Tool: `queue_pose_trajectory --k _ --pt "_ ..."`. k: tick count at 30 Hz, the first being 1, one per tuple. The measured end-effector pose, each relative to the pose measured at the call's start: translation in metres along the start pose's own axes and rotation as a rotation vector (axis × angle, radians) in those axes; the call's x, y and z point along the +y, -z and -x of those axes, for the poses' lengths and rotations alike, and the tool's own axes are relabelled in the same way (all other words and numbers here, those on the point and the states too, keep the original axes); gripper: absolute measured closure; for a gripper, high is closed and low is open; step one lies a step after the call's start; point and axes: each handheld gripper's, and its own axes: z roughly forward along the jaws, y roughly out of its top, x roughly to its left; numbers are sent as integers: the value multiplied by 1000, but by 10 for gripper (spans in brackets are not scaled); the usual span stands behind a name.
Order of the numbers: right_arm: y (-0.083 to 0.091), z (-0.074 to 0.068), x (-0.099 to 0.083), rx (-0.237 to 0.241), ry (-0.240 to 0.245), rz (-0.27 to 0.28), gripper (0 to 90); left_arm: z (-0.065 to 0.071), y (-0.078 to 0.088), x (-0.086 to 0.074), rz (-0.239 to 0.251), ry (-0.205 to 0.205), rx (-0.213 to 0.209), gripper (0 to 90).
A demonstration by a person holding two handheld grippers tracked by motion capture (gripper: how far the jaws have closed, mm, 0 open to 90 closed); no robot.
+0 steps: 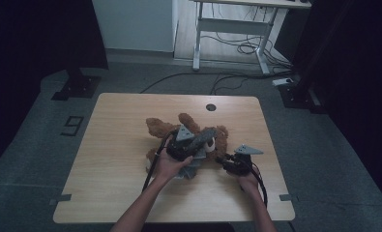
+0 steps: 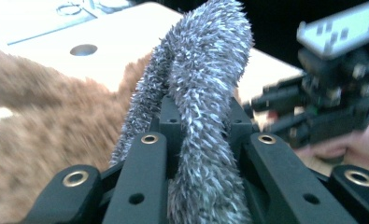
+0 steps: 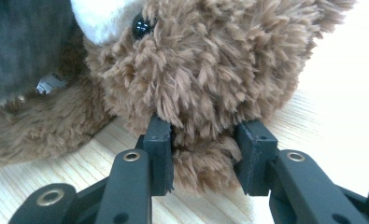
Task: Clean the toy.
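Note:
A brown plush bear lies on the wooden table, near its middle. A strip of grey furry cloth lies across the bear. My left gripper is over the bear's body, and in the left gripper view my left gripper is shut on the grey cloth, which rises between its jaws. My right gripper is at the bear's right side. In the right gripper view my right gripper is shut on a tuft of the bear's brown fur, below its black eye and white muzzle.
A round cable hole sits near the table's far edge. Beyond the table stand a white desk frame with loose cables on the floor and a black stand base at the left. My right gripper is close by in the left gripper view.

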Motion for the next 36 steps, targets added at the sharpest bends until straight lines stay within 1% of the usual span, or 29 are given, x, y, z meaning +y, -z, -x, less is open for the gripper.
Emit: queue_pose_trajectory --k 3,5,8,12,15,16,18,20,22,26,28,32,33,34,36 --pt "0 0 0 1 -1 -1 618 -3 -2 13 8 -4 9 751" --pt "0 0 0 2 -2 -3 618 -6 -8 19 -1 -5 12 752" --pt "0 0 -1 3 -5 -2 619 -10 -17 21 -18 7 11 752" --pt "0 1 -1 6 -6 2 619 -15 -32 19 -49 34 -11 752" --pt "0 1 -1 6 -6 0 620 -14 -42 15 -72 56 -45 752" --pt "0 1 -1 5 -5 -2 620 -13 -45 12 -71 73 -66 753" --pt "0 2 -1 2 -3 -15 621 -11 -46 7 -65 88 -82 754" --pt "-1 2 -2 0 -1 -24 625 -10 -43 2 -62 87 -93 754" --pt "-1 0 -2 -4 10 -38 629 -8 -39 -3 -65 94 -113 755" --pt "-2 -2 -2 -12 19 -55 635 -3 -35 -9 -68 84 -133 754" --pt "-2 -2 -2 -13 22 -58 638 0 -33 -10 -69 73 -137 755" --pt "-2 0 -1 -6 19 -53 643 8 -31 -14 -85 44 -168 755" --pt "-1 0 -1 -4 15 -52 644 11 -32 -15 -94 31 -169 755" --pt "-1 1 -1 -3 13 -52 644 14 -33 -17 -98 19 -161 755" --pt "-1 0 -1 -6 16 -53 645 15 -35 -18 -99 29 -161 755"
